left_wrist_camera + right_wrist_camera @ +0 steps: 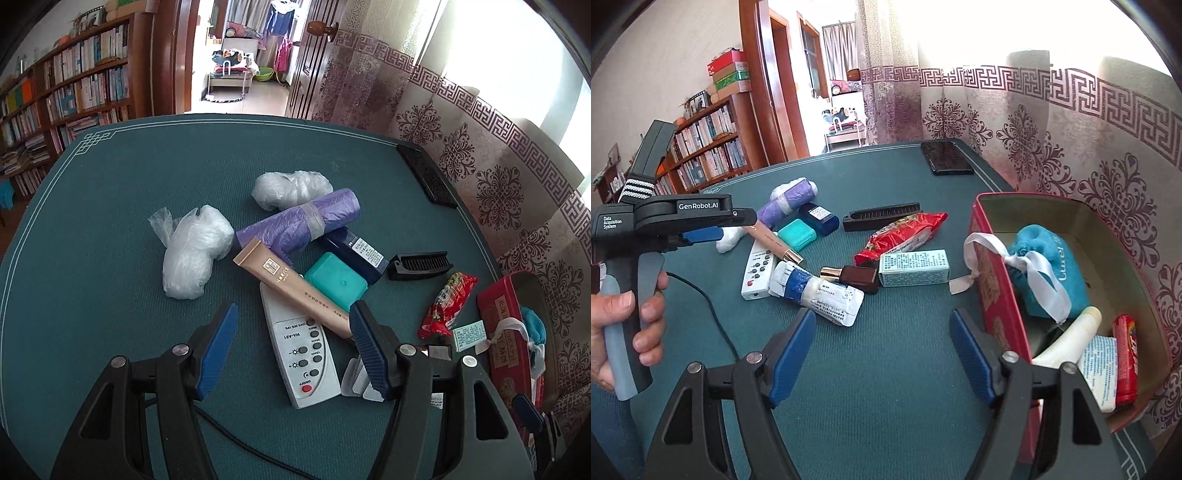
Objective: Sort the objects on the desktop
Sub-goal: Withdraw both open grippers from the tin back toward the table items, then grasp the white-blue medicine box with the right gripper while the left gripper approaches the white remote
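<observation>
My left gripper is open, hovering low over a white remote and the cap end of a gold tube that lies across it. Its pads touch neither. A teal box, a purple bag roll and a dark blue box crowd just beyond. My right gripper is open above bare green mat, with nothing between its fingers. To its right stands the red tin, which holds a teal pouch, a white tube and a red roll.
Two clear plastic bundles lie left of the pile. A black comb, a red snack packet, a pale green carton, a brown bottle and a taped white packet lie ahead. A black slab sits at the far edge. A hand grips the left tool.
</observation>
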Demonstrator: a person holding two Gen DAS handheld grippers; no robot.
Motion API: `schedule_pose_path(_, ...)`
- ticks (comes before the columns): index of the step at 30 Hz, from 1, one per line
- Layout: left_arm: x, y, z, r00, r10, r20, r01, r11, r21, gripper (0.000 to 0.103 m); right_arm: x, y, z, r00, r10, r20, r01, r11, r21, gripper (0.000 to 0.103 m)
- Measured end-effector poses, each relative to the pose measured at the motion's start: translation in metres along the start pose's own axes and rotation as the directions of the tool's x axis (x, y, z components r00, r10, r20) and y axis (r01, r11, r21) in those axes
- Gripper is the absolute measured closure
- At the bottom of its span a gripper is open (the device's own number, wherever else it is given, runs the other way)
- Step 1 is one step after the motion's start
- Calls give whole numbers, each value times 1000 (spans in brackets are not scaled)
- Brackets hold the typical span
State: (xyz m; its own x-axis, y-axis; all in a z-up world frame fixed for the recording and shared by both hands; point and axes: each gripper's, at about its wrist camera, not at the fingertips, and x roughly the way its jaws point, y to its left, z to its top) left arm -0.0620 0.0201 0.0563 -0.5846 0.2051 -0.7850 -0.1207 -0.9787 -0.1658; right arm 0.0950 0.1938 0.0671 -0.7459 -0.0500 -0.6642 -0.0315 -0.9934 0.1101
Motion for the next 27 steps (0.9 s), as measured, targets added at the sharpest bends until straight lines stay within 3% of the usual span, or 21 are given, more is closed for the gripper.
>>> schedule_pose_path(9,23,-18,-16,992,106,-62,-99,989,109,37,8,6,-6,999,31,-37,-32,999,-25,24)
schedule_pose_path(17,47,-24,-21,985,140,-104,-124,981,146,37,16,6,-4,995,64,-79,-66,998,-24,24)
schedule_pose_path(23,48,-20,-19,988,134,-81,-121,982,144,34,22,11,1,991,90,-98,-95,994,-52,24)
schedule_pose_path(26,46,-20,-20,990,124,-67,-113,983,148,43,28,12,4,989,97,-114,-105,993,-60,24)
schedule_pose_path(27,45,-20,-20,991,117,-67,-106,984,145,52,31,13,5,988,99,-120,-107,992,-65,24)
